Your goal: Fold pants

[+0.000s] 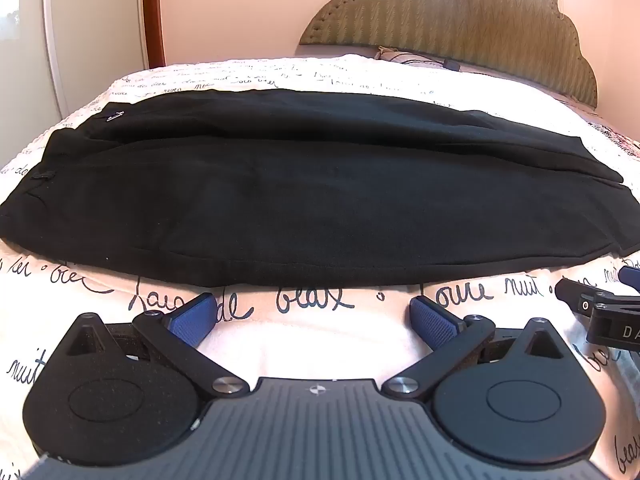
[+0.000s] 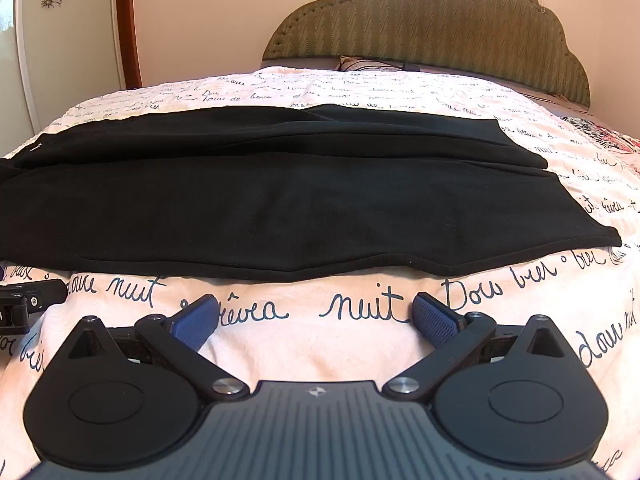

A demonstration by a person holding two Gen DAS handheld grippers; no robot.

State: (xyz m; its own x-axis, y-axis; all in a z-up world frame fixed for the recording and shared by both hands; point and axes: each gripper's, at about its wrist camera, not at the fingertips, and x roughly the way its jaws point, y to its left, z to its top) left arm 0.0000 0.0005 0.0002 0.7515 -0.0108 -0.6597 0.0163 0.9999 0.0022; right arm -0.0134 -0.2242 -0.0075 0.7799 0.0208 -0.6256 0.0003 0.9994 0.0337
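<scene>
Black pants (image 1: 304,192) lie flat across the bed, waist to the left, leg ends to the right, one leg lying over the other. They also show in the right wrist view (image 2: 280,200). My left gripper (image 1: 312,312) is open and empty, just short of the pants' near edge. My right gripper (image 2: 316,312) is open and empty, also just short of the near edge, further right. Part of the right gripper (image 1: 600,308) shows at the right edge of the left wrist view. Part of the left gripper (image 2: 28,304) shows at the left edge of the right wrist view.
The bed cover (image 2: 360,84) is white with black handwriting print. A green padded headboard (image 2: 432,20) stands at the far side, with a pillow (image 2: 360,63) and a cable below it. A wardrobe door (image 2: 60,40) is at the far left.
</scene>
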